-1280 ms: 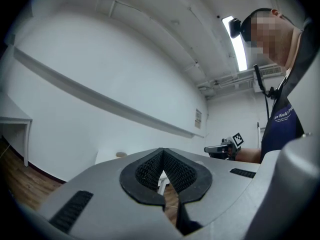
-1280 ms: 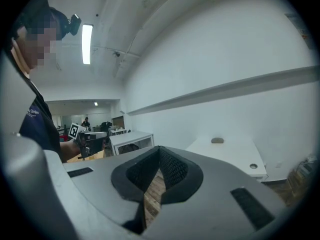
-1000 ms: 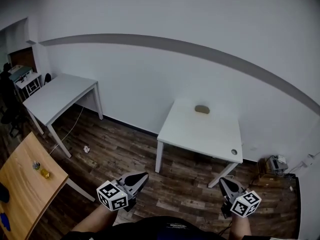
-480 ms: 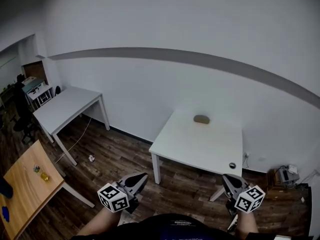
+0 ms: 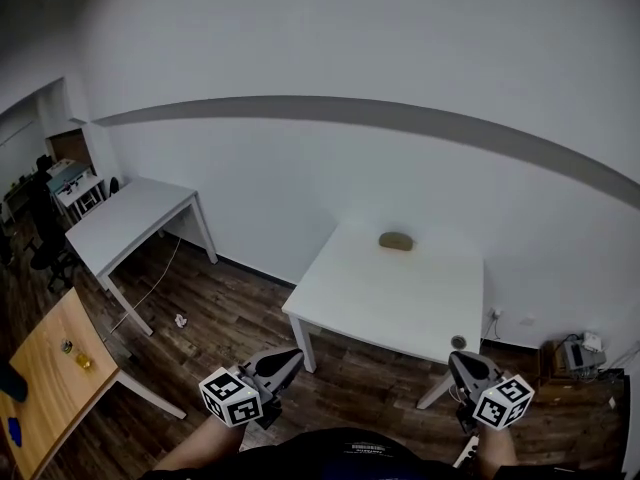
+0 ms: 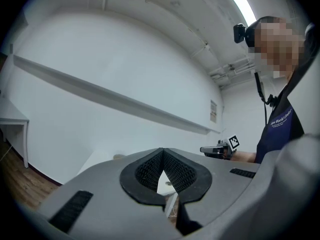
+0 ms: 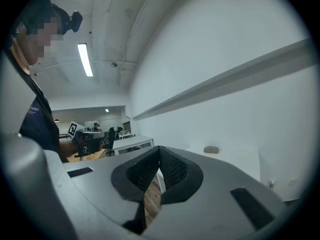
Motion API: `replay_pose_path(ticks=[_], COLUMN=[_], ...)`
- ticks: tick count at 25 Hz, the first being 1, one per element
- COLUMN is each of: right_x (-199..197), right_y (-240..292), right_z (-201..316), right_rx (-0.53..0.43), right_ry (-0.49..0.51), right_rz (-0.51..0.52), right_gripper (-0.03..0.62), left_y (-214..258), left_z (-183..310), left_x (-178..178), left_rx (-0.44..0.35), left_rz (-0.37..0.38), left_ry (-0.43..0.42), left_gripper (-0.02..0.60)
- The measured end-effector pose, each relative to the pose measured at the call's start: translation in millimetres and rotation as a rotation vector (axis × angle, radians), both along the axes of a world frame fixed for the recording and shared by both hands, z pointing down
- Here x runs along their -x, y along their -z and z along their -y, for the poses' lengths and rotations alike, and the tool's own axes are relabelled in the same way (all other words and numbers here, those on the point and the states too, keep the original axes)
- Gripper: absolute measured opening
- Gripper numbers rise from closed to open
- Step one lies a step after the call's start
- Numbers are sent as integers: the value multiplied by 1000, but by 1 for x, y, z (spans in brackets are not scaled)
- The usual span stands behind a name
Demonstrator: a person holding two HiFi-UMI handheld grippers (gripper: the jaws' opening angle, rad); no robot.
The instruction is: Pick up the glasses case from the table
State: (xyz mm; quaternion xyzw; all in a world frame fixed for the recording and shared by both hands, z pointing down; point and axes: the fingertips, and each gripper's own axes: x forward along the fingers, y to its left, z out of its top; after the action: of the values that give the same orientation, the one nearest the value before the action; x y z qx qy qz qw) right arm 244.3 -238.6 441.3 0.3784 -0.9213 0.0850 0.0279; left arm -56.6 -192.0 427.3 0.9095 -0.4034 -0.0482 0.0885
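The glasses case [image 5: 396, 240] is a small grey-brown oval lying near the far edge of a white table [image 5: 360, 303] against the wall. It also shows as a small lump in the right gripper view [image 7: 211, 149]. Both grippers are held level over the wooden floor, short of the table's near edge and apart from the case. My left gripper [image 5: 290, 356] is shut with nothing in it, its pads meeting at the tip [image 6: 162, 152]. My right gripper [image 5: 458, 360] is likewise shut and empty [image 7: 160, 149].
A small round object [image 5: 458, 342] sits by the table's front right corner. A second white table [image 5: 130, 213] stands to the left and a wooden table [image 5: 50, 388] at the near left. A box [image 5: 578, 353] lies on the floor at right. A person [image 5: 40, 218] is far left.
The white table with the case has come nearer and shifted slightly left in the head view. Both grippers advanced toward it together and stayed shut.
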Motion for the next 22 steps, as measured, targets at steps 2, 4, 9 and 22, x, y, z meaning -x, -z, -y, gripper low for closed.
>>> replay_pose_path(ticks=[2, 4, 9, 22], right_x=[4, 10, 49, 143], right_y=[-7, -12, 11, 15], right_z=[14, 31, 86, 196], right_rx=[10, 18, -12, 34], right_ry=[-14, -39, -99, -256], right_rz=[-2, -7, -16, 4], right_gripper=[-2, -2, -2, -2], left_y=[-6, -11, -1, -4], left_z=[18, 40, 117, 283], left_x=[5, 10, 48, 132], left_rx=[3, 2, -15, -14], left_rz=[-7, -15, -32, -43], left_ry=[-10, -35, -107, -286], left_gripper=[2, 2, 2, 2])
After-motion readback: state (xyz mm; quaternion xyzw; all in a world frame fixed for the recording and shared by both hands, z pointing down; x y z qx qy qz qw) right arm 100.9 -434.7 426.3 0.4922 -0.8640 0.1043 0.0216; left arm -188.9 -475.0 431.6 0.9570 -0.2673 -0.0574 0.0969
